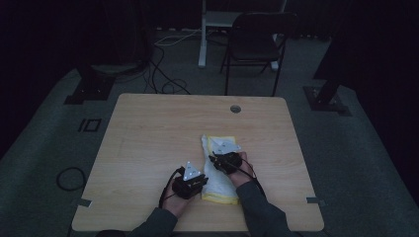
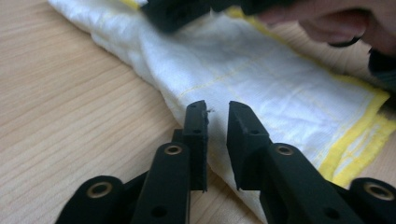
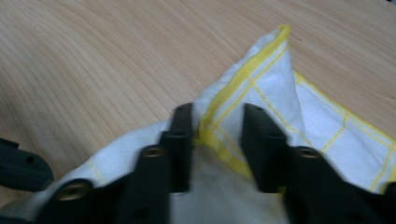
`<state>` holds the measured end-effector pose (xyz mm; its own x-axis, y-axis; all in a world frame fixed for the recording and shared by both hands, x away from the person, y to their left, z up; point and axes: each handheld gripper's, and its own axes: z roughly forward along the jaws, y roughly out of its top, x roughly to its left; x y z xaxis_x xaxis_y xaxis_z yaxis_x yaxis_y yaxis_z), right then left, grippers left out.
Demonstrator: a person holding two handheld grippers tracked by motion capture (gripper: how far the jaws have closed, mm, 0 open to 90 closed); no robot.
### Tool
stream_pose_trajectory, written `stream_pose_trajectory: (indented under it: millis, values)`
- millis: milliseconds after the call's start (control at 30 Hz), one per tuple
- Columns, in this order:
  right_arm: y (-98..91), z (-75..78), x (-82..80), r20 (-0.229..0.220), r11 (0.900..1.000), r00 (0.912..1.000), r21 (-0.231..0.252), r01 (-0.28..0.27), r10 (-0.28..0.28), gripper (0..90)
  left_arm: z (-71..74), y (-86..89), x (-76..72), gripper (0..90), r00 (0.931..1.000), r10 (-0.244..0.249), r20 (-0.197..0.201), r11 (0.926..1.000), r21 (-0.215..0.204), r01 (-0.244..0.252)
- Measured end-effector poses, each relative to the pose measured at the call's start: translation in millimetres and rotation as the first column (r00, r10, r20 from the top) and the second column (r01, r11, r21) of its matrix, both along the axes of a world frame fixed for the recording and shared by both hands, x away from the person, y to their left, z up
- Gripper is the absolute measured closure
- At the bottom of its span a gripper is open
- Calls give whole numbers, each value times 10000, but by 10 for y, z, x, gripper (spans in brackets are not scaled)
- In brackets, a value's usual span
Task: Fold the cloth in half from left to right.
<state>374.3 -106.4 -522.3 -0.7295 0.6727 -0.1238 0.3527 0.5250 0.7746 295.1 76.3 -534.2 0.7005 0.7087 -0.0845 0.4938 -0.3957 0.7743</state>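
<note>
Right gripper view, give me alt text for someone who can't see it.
Two black jaws of the right gripper rise from the bottom edge and straddle a raised fold of a white cloth with a yellow border and thin yellow grid lines. The cloth lies on a light wooden table, and its folded corner peaks just beyond the jaw tips.

Bare tabletop [image 1: 148,128] around cloth [image 1: 217,185]

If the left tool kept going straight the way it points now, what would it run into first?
Most likely the white cloth with yellow edging: the left tool has its jaws slightly apart right at the cloth's folded edge. Farther along sits the right tool, though depth is hard to judge.
</note>
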Motion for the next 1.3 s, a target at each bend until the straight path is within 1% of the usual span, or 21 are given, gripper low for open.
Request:
stream_pose_trajectory:
  millis: [33,100,233,467,733,900,1100,1167,1300]
  values:
    - [-6,12,6,53,10000,10000,-8,42,-42,868,-14,4,-1,812,10000,23,-37,10000,55,-23]
    - [-28,34,27,154,9999,9998,-43,110,-109,885,-25,11,-4,827,10000,29,-75,9999,102,-28]
    - [-106,81,88,182,9995,9994,127,300,-302,888,-46,23,-11,838,9999,42,-139,10000,69,-41]
    - [-285,188,243,210,9961,9968,429,766,-776,888,-61,40,-29,857,9998,38,-171,9998,179,-35]
    - [-439,271,459,281,9917,9924,505,1179,-1194,889,-47,61,-60,886,9999,61,-142,9998,194,-58]
    - [-535,308,591,182,9888,9894,422,1435,-1443,889,-32,88,-66,900,9998,96,-184,9998,160,-93]
    - [-605,276,730,58,9847,9847,146,1739,-1740,889,-19,136,-82,900,9996,242,-175,9995,183,-239]
    - [-617,247,761,-52,9828,9828,65,1847,-1847,889,-15,152,-87,900,9995,255,-165,9995,211,-251]
    - [-632,201,800,-133,9807,9807,0,1953,-1953,889,-11,164,-96,900,9994,300,-146,9993,207,-297]
